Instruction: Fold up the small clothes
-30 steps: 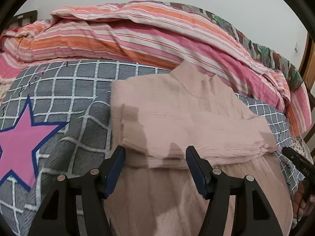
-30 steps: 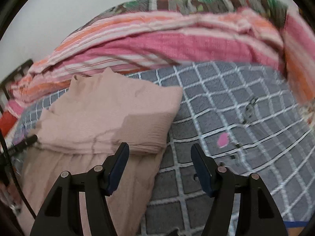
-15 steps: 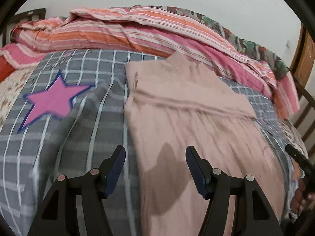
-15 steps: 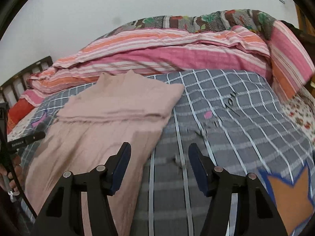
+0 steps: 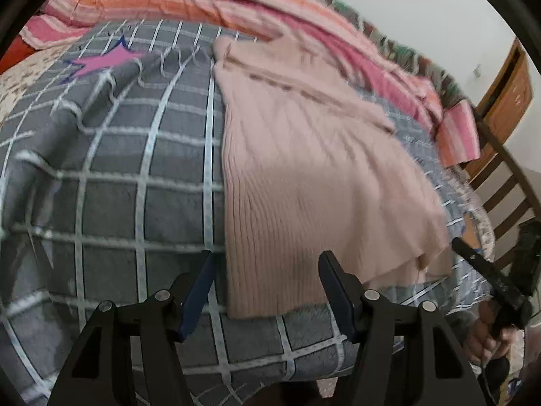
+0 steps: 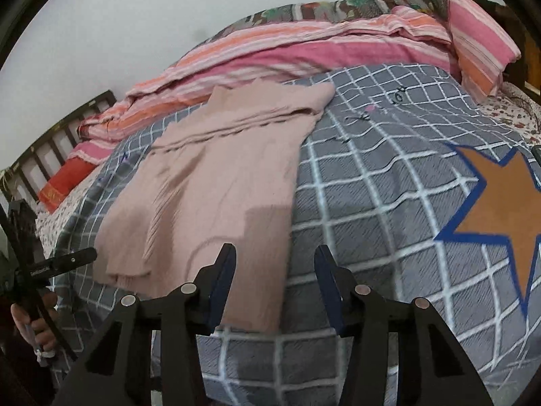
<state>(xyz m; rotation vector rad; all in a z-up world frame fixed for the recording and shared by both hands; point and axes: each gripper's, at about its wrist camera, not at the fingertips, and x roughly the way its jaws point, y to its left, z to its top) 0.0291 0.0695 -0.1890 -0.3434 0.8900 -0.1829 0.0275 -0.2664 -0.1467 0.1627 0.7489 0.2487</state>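
A pale pink ribbed sweater (image 5: 304,176) (image 6: 216,182) lies flat on a grey checked blanket (image 5: 111,186) (image 6: 372,203), its sleeves folded across the chest at the far end. My left gripper (image 5: 265,270) hovers open above the hem's left corner, nothing pressed between its pads. My right gripper (image 6: 275,267) hangs above the hem's right corner; its jaws are closing, with cloth below them but none gripped. Each gripper shows in the other's view, held by a hand (image 5: 487,335) (image 6: 30,321).
A striped pink and orange quilt (image 5: 236,10) (image 6: 304,54) is heaped along the far side by the wall. A pink star (image 5: 104,61) and an orange star (image 6: 507,203) mark the blanket. Wooden bed rails (image 5: 507,176) (image 6: 50,149) stand at the ends.
Both grippers have drawn back from the folded sleeves toward the sweater's hem at the near edge of the bed. The right gripper's jaws have narrowed.
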